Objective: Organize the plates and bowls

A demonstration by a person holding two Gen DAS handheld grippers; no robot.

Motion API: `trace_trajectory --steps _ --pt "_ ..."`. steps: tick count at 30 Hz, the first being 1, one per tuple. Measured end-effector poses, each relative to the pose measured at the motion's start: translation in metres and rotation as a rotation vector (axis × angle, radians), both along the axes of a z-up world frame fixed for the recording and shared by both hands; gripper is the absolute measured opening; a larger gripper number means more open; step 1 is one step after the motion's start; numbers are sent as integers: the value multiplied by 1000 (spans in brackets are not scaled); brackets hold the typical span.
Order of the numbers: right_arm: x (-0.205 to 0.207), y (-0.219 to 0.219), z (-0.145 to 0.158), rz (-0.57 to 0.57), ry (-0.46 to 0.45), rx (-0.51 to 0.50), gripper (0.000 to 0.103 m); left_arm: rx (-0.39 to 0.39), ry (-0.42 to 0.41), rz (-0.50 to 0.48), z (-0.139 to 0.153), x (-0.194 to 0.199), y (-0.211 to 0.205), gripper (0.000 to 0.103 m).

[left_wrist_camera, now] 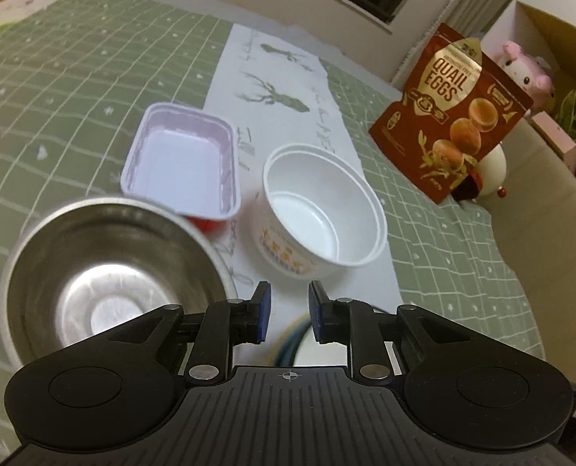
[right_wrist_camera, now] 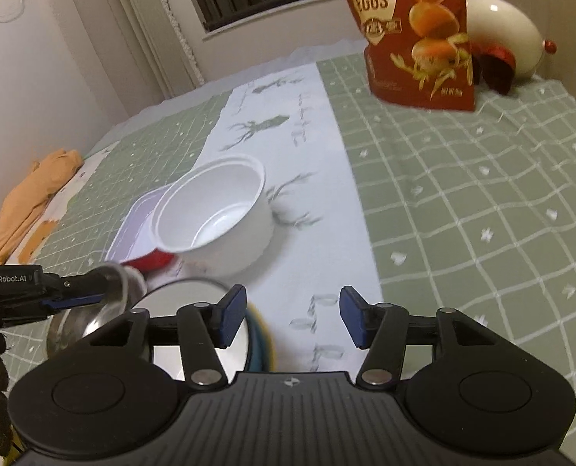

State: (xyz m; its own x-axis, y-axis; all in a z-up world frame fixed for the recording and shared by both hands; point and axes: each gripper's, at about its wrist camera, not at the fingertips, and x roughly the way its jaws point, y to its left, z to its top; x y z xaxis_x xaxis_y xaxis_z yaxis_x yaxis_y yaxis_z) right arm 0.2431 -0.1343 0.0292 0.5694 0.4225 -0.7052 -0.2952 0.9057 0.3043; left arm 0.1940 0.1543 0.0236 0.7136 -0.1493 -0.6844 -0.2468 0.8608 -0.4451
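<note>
The left gripper (left_wrist_camera: 287, 312) has its jaws parted, holding nothing; the steel bowl (left_wrist_camera: 105, 275) sits at its nine o'clock. At twelve o'clock stands the white bowl (left_wrist_camera: 325, 209), with the rectangular tray (left_wrist_camera: 183, 159) at eleven. The right gripper (right_wrist_camera: 292, 316) has its jaws wide apart above the table (right_wrist_camera: 462, 202).

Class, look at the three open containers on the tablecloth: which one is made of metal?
The steel bowl, nearest the left gripper. The round bowl and rectangular tray are white plastic.
</note>
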Motion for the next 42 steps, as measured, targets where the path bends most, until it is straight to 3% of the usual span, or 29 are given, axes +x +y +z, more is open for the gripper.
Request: trace_trajectory --steps 6,17,24,26,28,31,42 --pt "18 2 -8 -3 30 0 54 -32 6 14 -6 20 8 23" --pt "81 39 -5 84 130 114 59 -82 -11 63 -9 82 32 23" --pt "136 67 -37 62 231 111 59 -47 44 78 -31 117 38 24" --pt "146 78 -53 79 264 88 50 -62 64 59 -40 126 37 25" --pt "154 86 -67 93 312 77 32 -45 90 40 -47 132 32 25" --pt "158 88 -77 102 355 86 30 -28 117 18 -52 135 23 28" --pt "100 56 4 103 168 109 31 -31 -41 -28 26 66 -5 28"
